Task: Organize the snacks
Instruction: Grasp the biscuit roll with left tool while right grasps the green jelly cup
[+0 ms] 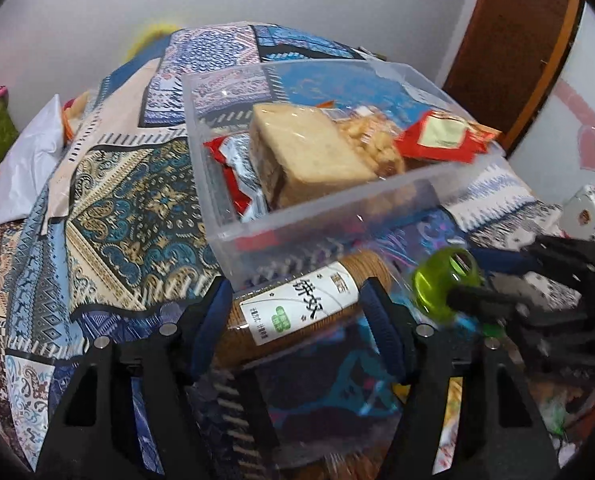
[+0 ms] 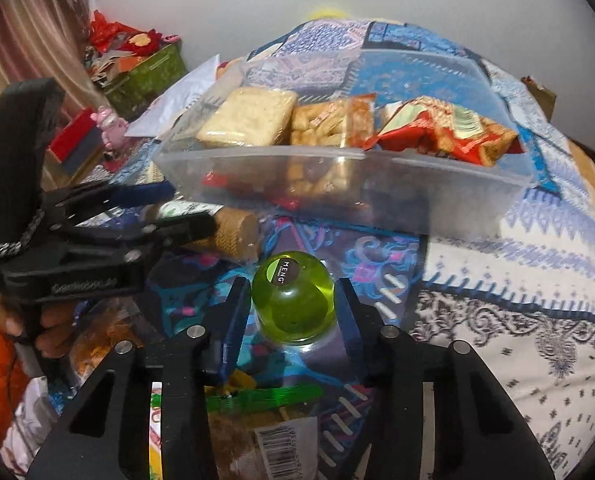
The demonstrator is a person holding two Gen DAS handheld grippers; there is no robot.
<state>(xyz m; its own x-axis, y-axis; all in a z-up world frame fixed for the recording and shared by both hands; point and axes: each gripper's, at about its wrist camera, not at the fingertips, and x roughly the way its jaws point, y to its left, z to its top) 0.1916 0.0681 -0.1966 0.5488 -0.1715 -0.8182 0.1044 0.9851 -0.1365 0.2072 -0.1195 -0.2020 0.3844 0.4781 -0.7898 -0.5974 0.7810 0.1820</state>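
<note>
A clear plastic bin stands on the patterned cloth and holds a wrapped cracker block, a bag of fried bits and red packets. My left gripper is shut on a round biscuit roll with a white label, held just in front of the bin's near wall. My right gripper is shut on a green jelly cup, also in front of the bin. The cup shows in the left wrist view, and the left gripper with the roll shows at the right wrist view's left.
A white bag lies at the cloth's left edge. A green box of red items and a pink toy sit beyond it. Loose snack packets lie below my right gripper. A brown door stands at the back right.
</note>
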